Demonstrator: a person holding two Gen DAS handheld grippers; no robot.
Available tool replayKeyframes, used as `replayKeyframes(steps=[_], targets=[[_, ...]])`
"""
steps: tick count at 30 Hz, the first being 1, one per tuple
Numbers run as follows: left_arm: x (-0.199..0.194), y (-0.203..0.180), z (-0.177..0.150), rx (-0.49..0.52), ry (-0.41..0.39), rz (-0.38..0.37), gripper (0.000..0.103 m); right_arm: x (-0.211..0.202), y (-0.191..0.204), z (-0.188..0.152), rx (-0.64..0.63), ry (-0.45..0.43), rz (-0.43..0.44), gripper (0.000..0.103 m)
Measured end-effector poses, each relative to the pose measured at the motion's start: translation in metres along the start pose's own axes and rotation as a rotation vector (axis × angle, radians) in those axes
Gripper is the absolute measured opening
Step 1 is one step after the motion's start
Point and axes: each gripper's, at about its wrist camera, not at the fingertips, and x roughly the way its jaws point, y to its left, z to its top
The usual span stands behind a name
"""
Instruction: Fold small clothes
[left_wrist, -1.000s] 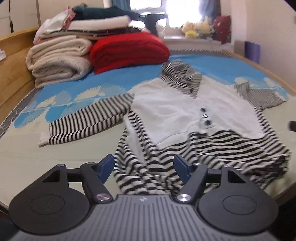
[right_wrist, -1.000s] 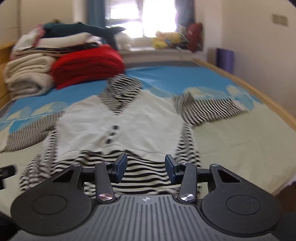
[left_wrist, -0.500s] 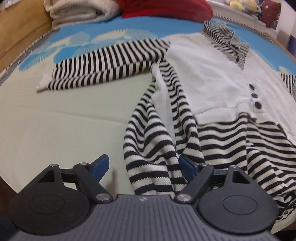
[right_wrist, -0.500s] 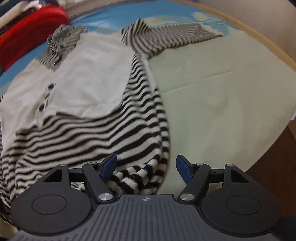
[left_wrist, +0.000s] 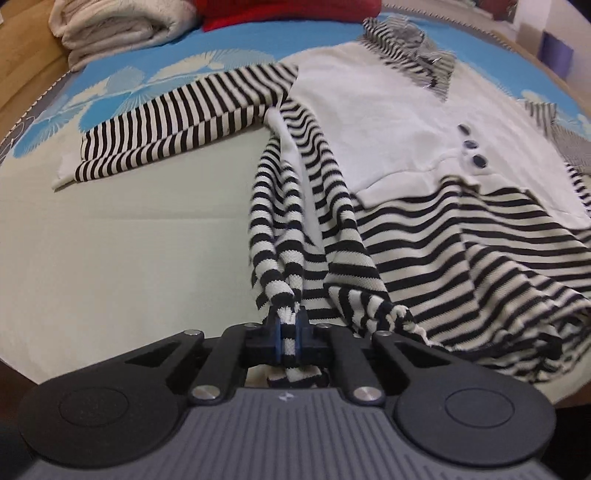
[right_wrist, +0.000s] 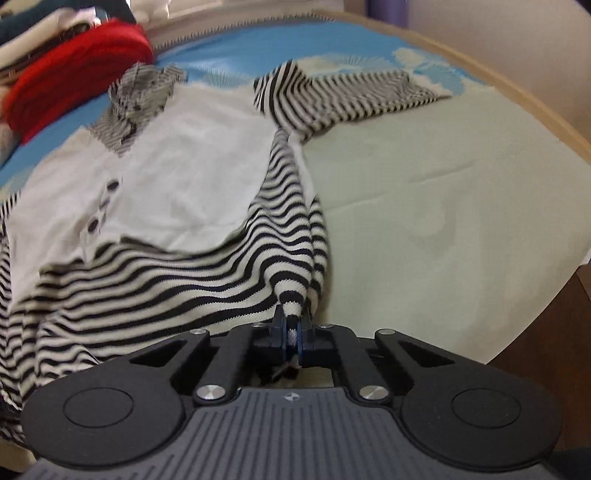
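Observation:
A small black-and-white striped top with a white vest front (left_wrist: 376, 122) (right_wrist: 177, 177) and dark buttons lies face up on the bed, sleeves spread out to both sides. My left gripper (left_wrist: 289, 325) is shut on the hem at the garment's bottom left corner, bunching the striped fabric. My right gripper (right_wrist: 292, 332) is shut on the hem at the bottom right corner. The left sleeve (left_wrist: 177, 122) lies flat to the left, and the right sleeve (right_wrist: 354, 96) lies toward the far right.
The bed sheet (left_wrist: 110, 240) is pale green near me and blue with white fans farther off. Folded cream blankets (left_wrist: 122, 26) and a red blanket (right_wrist: 74, 77) are stacked at the head. The wooden bed edge (right_wrist: 535, 110) curves along the right.
Both grippers were open above the hem half a second ago. Now both have shut on the bottom corners of the striped top, pinching the fabric.

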Motion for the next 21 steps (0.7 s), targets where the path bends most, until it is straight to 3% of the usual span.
replayKeyframes(steps=[6,7,9,11,13,16,19,21], targets=[[-0.017,0.009,-0.010,0.022,0.047,-0.016,0.009,-0.019,-0.012,-0.001,-0.013,-0.053,-0.040,0.001],[-0.015,0.008,-0.010,0.033,0.056,-0.016,0.012,-0.017,-0.013,-0.002,-0.021,-0.040,-0.050,0.002],[-0.014,0.004,-0.008,0.054,0.055,0.004,0.031,-0.006,-0.012,-0.006,-0.047,0.024,-0.079,0.005],[-0.020,0.002,-0.005,0.061,-0.021,0.061,0.048,-0.003,-0.010,-0.008,-0.038,0.037,-0.107,0.020],[-0.031,-0.002,0.000,0.070,-0.116,0.082,0.048,-0.016,-0.009,-0.006,-0.010,-0.036,-0.116,0.039],[-0.037,-0.009,0.005,0.071,-0.186,0.012,0.048,-0.039,-0.002,-0.004,-0.030,-0.168,-0.097,0.052],[-0.022,-0.023,0.006,0.102,-0.144,-0.035,0.048,-0.038,0.002,-0.003,-0.064,-0.183,-0.046,0.063],[0.004,-0.031,0.003,0.140,-0.010,-0.035,0.047,-0.019,0.006,-0.008,-0.073,-0.069,0.009,0.065]])
